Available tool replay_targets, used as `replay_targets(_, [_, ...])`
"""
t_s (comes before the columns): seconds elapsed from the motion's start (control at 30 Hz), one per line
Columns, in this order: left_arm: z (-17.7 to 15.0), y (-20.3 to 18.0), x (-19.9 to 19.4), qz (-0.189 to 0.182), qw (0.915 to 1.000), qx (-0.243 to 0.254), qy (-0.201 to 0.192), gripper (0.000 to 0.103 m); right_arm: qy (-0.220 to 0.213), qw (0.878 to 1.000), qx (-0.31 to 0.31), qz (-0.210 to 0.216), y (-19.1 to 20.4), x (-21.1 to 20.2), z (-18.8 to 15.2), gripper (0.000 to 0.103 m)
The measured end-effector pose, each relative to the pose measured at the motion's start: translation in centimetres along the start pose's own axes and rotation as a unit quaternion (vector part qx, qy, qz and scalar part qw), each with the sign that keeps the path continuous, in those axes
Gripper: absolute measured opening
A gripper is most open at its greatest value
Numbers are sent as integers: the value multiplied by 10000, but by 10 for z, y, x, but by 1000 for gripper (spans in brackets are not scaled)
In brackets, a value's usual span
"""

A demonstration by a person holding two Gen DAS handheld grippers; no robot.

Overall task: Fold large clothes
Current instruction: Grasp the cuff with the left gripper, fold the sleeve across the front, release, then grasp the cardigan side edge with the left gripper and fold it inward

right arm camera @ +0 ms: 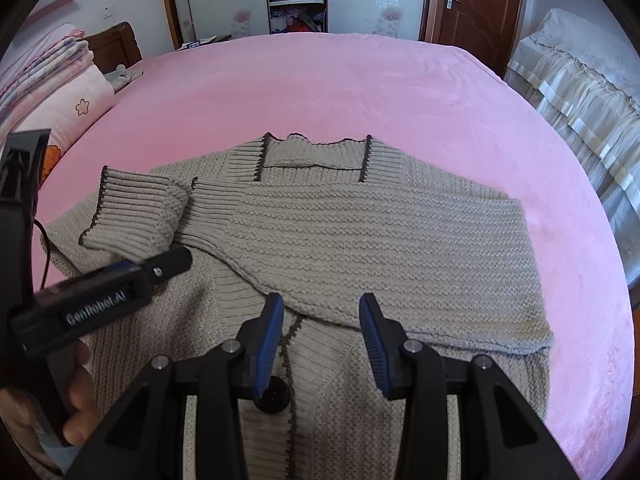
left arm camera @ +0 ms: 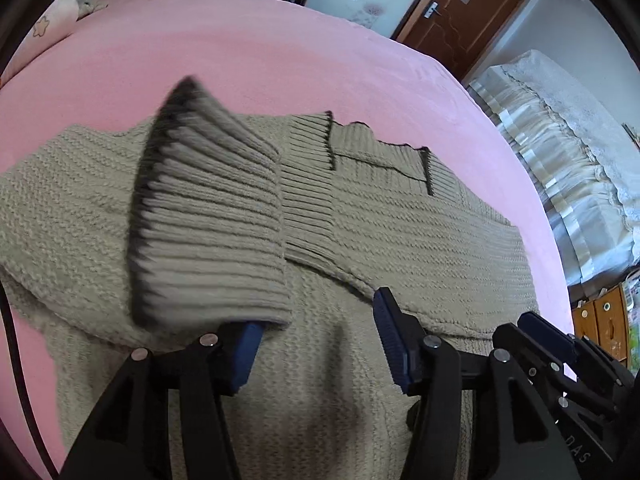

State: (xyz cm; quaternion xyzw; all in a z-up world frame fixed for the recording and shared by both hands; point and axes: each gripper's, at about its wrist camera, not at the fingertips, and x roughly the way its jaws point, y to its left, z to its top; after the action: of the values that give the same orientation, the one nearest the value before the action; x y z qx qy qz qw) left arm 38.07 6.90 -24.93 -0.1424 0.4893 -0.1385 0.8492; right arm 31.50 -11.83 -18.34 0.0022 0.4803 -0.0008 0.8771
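**Sweater spread on the pink bed, both sleeves drawn in**

Flat across the near half of the pink bedspread (right arm camera: 360,80) lies the beige knit sweater (right arm camera: 380,232), collar toward the far side. Its right-hand sleeve is folded across the chest, the cuff ending near the collar's left edge. The other sleeve's ribbed cuff (right arm camera: 136,212), trimmed in dark yarn, lies on the sweater's left part, just ahead of the left gripper (right arm camera: 168,264).

From the left wrist camera that same cuff (left arm camera: 208,216) fills the middle of the view, motion-blurred, draped over the gripper's left finger (left arm camera: 246,354); the left gripper (left arm camera: 316,344) has its jaws set wide apart, with nothing pinched between them. The right gripper (right arm camera: 320,344) hovers over the sweater's lower front, above a dark button (right arm camera: 272,396), jaws also wide and empty.

Bare pink bedding runs beyond the collar and to the right of the folded sleeve. A folded quilt stack (right arm camera: 52,68) sits at the bed's left edge, and a lace-covered piece of furniture (right arm camera: 580,80) stands to the right.

The sweater's hem is cut off by the lower edge in both views, and the grippers' bodies hide part of its front.
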Motion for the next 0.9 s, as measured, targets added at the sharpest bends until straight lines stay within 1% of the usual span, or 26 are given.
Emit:
replay_targets(0.1, [-4, -15, 4, -34, 9997, 249, -81, 53, -24, 10000, 28, -20, -4, -1, -1, 40])
replay_targets(0.13, [-5, -19, 4, -117, 9994, 309, -80, 53, -25, 10000, 45, -18, -5, -1, -1, 40])
replay_targets(0.23, [-6, -23, 0, -191, 9992, 339, -83, 53, -9, 10000, 68, -14, -10, -1, -2, 40])
replay_targets(0.33, [-9, -12, -17, -161, 9992, 317, -190, 53, -8, 10000, 31, 19, -12, -2, 0, 40])
replay_targets(0.4, [-11, 2, -32, -78, 9993, 256, -248, 53, -4, 10000, 0, 77, -12, -2, 1, 40])
replay_targets(0.53, [-14, 33, -64, 382, 9984, 164, -370, 53, 70, 9994, -27, 336, -7, 2, 4, 40])
replay_targets(0.67, [-29, 69, -106, 1093, 9913, 56, -731, 55, 229, 9968, 104, 756, 2, 13, 8, 40])
replay_targets(0.7, [-32, 78, -114, 1229, 9890, -17, -824, 55, 288, 9951, 194, 920, 4, 17, 9, 42])
replay_targets(0.73, [-34, 87, -120, 1350, 9868, -108, -883, 56, 342, 9936, 284, 1039, 6, 21, 10, 47])
replay_targets(0.8, [-37, 107, -130, 1537, 9831, -331, -939, 56, 458, 9903, 476, 1224, 8, 29, 11, 51])
replay_targets(0.9, [-38, 137, -136, 1664, 9800, -621, -900, 56, 676, 9841, 745, 1467, 12, 44, 11, 52])
